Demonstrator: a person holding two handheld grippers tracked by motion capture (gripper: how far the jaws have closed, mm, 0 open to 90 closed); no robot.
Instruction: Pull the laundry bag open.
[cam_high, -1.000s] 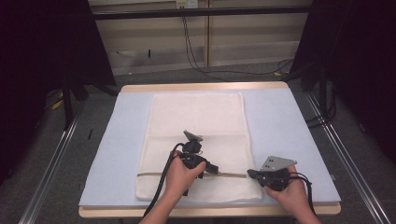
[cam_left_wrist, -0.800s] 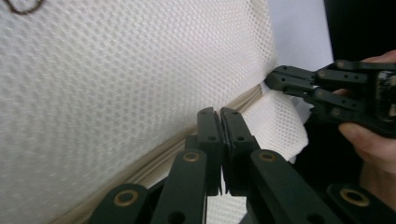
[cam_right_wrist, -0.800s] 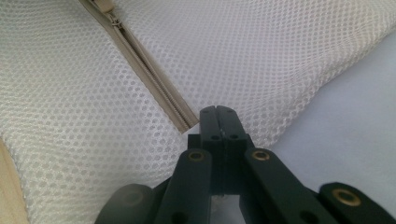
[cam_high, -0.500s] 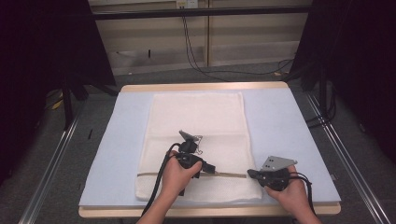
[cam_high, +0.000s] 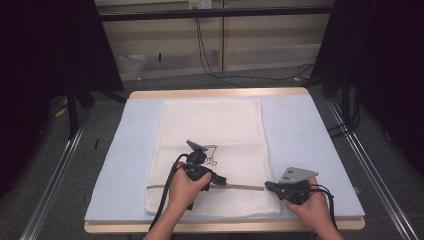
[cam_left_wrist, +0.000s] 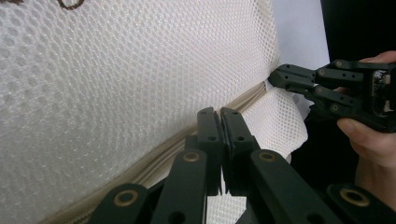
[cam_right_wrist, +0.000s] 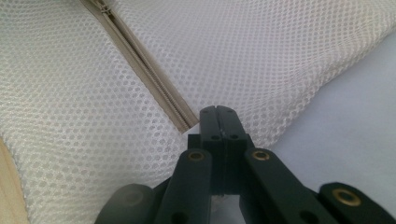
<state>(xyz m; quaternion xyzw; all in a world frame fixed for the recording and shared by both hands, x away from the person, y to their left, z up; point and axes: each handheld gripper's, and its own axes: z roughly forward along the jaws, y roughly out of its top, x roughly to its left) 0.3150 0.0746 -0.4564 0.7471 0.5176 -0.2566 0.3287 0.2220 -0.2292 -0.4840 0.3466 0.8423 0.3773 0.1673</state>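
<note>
A white mesh bag (cam_high: 215, 125) lies flat on the blue mat (cam_high: 310, 135), with a beige zipper (cam_high: 245, 187) running across its near end. My left gripper (cam_high: 221, 181) rests on that zipper with its jaws pressed together (cam_left_wrist: 219, 112); the part between them is hidden. The right gripper (cam_high: 267, 186) is shut on the bag's right edge, where the zipper ends (cam_right_wrist: 218, 109). In the left gripper view the right gripper (cam_left_wrist: 280, 77) pinches and slightly lifts that mesh corner. The zipper's slider (cam_right_wrist: 103, 4) shows at the top of the right gripper view.
The mat covers a wooden table whose front edge (cam_high: 225, 227) lies just under the hands. Metal rails (cam_high: 55, 175) run along both sides of the table. Black curtains and cables stand behind it. Blue mat (cam_right_wrist: 355, 130) lies bare to the right of the bag.
The left gripper has crept slightly to the left along the zipper. The right gripper has held still on the bag's edge.
</note>
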